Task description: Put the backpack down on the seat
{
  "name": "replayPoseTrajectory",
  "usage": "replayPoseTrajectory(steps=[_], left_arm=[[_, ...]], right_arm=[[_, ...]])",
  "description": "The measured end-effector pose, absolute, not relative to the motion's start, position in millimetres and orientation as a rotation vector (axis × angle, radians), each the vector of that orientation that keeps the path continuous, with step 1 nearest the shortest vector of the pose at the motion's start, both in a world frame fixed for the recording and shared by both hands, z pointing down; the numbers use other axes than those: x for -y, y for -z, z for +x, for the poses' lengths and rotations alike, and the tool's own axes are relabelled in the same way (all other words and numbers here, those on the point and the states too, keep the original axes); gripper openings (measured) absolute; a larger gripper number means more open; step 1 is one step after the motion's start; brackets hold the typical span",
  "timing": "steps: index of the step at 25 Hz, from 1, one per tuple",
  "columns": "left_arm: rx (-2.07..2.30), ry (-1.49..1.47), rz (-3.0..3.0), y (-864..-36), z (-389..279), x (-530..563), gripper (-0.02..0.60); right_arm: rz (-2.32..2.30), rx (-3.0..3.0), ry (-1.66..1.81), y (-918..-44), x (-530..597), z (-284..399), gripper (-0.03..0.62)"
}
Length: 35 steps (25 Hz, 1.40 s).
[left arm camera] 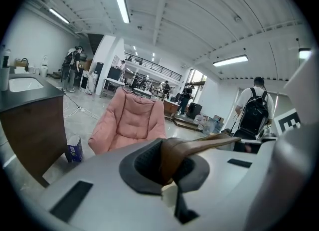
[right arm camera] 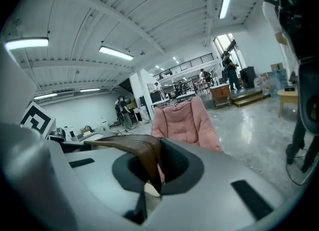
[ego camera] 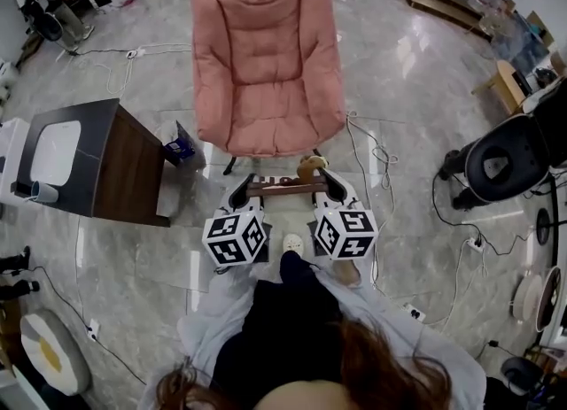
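A: Hair and a dark top sit lowest in the head view. How do the 2 claws stand?

B: Jaws of the left gripper are pinched tight on the brown strap. Jaws of the right gripper are clamped on the strap's other end. The strap runs straight and level between them.

A: Position against the pink chair?

B: Both grippers are just in front of the chair's front edge, over the floor, not over the cushion. 1 tan lump of the backpack shows near the strap's right end, on the chair side. I cannot make out the rest of the bag. It is off the seat.

A: Surroundings?

B: Dark cabinet with a white basin stands left of the chair. 1 blue box lies between cabinet and chair. White cable trails right of the chair.
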<state>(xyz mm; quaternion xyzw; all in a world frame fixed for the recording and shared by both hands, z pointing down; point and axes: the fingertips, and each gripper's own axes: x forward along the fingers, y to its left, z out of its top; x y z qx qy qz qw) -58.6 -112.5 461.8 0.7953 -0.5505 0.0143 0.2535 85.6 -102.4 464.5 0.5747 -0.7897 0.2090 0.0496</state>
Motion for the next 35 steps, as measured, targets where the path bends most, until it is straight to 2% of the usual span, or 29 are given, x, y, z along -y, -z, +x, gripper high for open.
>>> replayPoseTrajectory(steps=[8,22,35], left_arm=[[1.574,0.003,2.134,-457,-56,155,0.015],[1.619,0.02,2.067,-466,-79,163,0.015],[1.498,0.063,2.169,-446,-68,334,0.015]], right_arm=[[1.672,2.441,-0.68,-472,146,89,0.009],[1.614,2.485,-0.7,-475,161,65,0.009],[1.717,2.409,-0.642,-458,301,72,0.009]])
